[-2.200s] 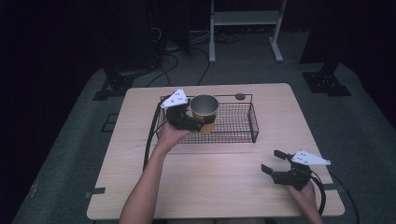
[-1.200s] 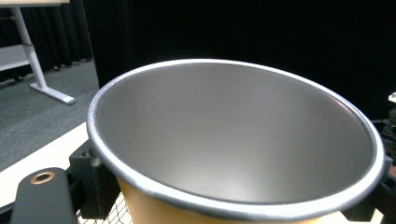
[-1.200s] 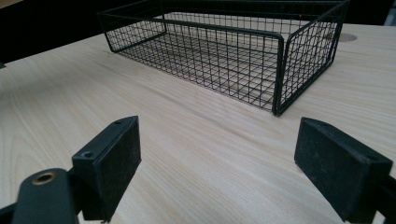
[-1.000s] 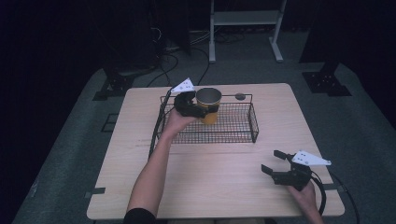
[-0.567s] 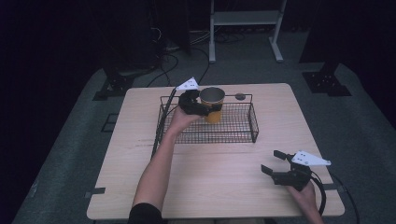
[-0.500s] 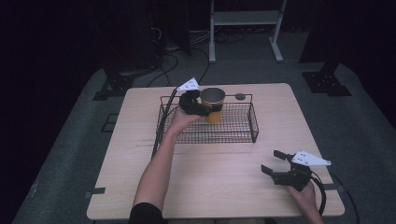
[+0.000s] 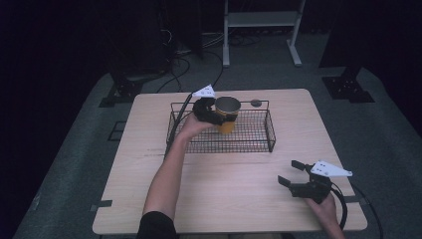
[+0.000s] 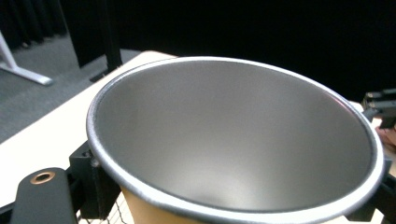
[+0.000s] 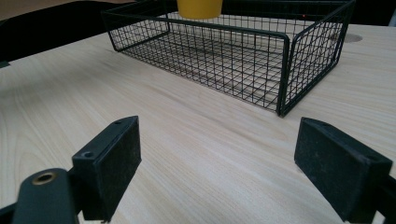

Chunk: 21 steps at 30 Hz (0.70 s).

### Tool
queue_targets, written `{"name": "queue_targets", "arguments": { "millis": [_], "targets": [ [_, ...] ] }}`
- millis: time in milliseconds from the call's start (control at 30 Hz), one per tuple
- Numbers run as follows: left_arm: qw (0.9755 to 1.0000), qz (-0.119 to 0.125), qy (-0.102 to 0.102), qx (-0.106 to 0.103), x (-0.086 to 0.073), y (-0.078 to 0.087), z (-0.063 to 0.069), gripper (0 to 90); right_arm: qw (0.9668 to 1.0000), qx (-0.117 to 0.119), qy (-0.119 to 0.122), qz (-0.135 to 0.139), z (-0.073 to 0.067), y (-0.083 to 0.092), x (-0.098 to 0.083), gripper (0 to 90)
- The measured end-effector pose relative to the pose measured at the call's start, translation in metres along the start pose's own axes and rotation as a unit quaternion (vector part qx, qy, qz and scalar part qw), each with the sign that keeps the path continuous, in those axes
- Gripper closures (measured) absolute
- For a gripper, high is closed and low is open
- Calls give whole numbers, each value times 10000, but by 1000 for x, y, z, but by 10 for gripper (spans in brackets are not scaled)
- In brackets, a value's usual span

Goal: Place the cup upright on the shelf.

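Gripping a yellow cup with a silvery metal inside, the left tongs hold it above the black wire basket that sits toward the far side of the pale wooden surface. Seen from above, the cup hangs over the basket's left-centre part, upright or nearly so, with the person's left hand reaching in over the basket's near rim. From the left gripper view, the cup's wide rim lies between the two black jaws, which press against its sides. In the right gripper view, the cup's yellow base appears lifted above the basket's mesh floor, though whether it touches the mesh cannot be told.

Near the surface's front right corner, well apart from the basket, the right tongs rest in the person's right hand, jaws spread wide with nothing between them but bare wood. A small dark round object lies on the surface just behind the basket's far rim. Beyond the surface stand a grey floor and the legs of a white metal frame.
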<state>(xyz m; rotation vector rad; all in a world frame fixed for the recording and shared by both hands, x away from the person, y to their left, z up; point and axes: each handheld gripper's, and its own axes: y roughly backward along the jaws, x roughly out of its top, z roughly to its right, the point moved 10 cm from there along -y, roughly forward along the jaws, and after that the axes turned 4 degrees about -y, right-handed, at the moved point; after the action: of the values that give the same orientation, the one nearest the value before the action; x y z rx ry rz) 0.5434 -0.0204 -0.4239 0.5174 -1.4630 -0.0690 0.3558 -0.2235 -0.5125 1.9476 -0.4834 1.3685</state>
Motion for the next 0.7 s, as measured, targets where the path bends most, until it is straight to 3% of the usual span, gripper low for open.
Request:
{"name": "queue_targets", "arguments": {
  "millis": [100,433,600,700],
  "targets": [
    [9999,-131,-101,50,-5,-6,-1,131,10000,6,1,2,0,0,0,137],
    [9990,-446,-11,-50,-20,-20,-6,131,10000,26,5,7,-1,0,0,137],
    [9973,-715,-124,-120,-28,-26,-6,130,10000,34,2,14,-1,0,1,137],
    [9970,-746,-131,-137,-29,-28,-5,131,10000,42,8,15,-1,0,1,137]
  ]
}}
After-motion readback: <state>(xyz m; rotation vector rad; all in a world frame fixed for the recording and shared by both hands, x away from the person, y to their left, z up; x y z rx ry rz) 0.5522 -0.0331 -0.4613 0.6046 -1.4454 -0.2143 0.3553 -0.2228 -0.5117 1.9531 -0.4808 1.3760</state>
